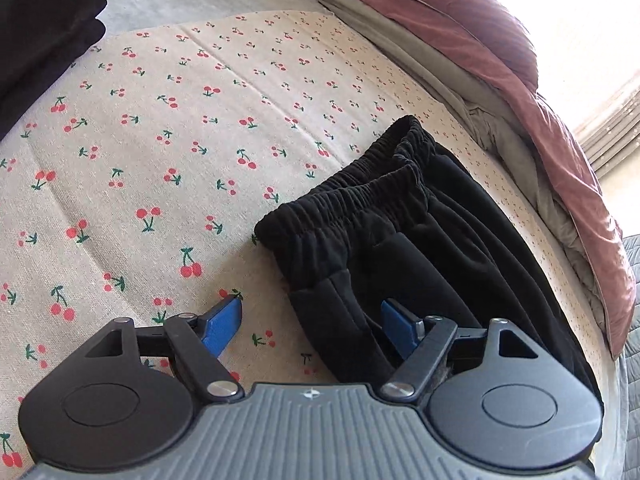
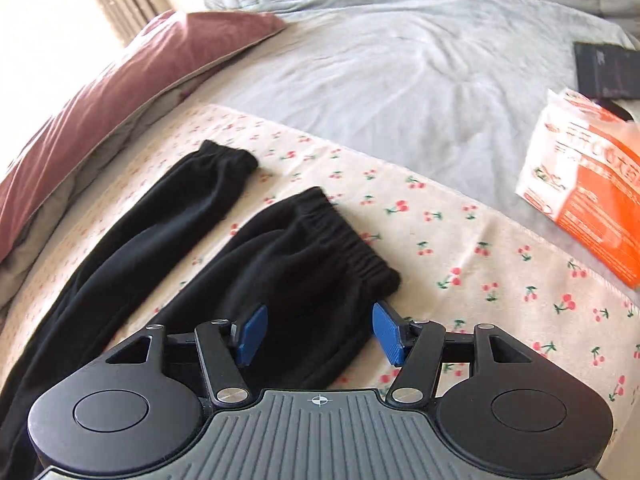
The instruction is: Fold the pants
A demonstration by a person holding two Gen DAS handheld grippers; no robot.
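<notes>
Black pants (image 1: 400, 240) lie flat on a cherry-print cloth (image 1: 180, 140). In the left wrist view the elastic waistband (image 1: 360, 192) faces away and my left gripper (image 1: 312, 324) is open above the waist's left edge, one blue pad over the cloth, the other over the pants. In the right wrist view both legs spread apart, with a far cuff (image 2: 228, 160) and a near cuff (image 2: 344, 248). My right gripper (image 2: 320, 330) is open, its pads straddling the near leg (image 2: 304, 288) just behind the cuff.
A folded dark garment (image 1: 40, 40) lies at the cloth's far left. A maroon quilt (image 1: 500, 60) with grey lining borders the pants side. A grey bedsheet (image 2: 400, 72), an orange-and-white packet (image 2: 588, 184) and a dark flat object (image 2: 608, 72) are at the right.
</notes>
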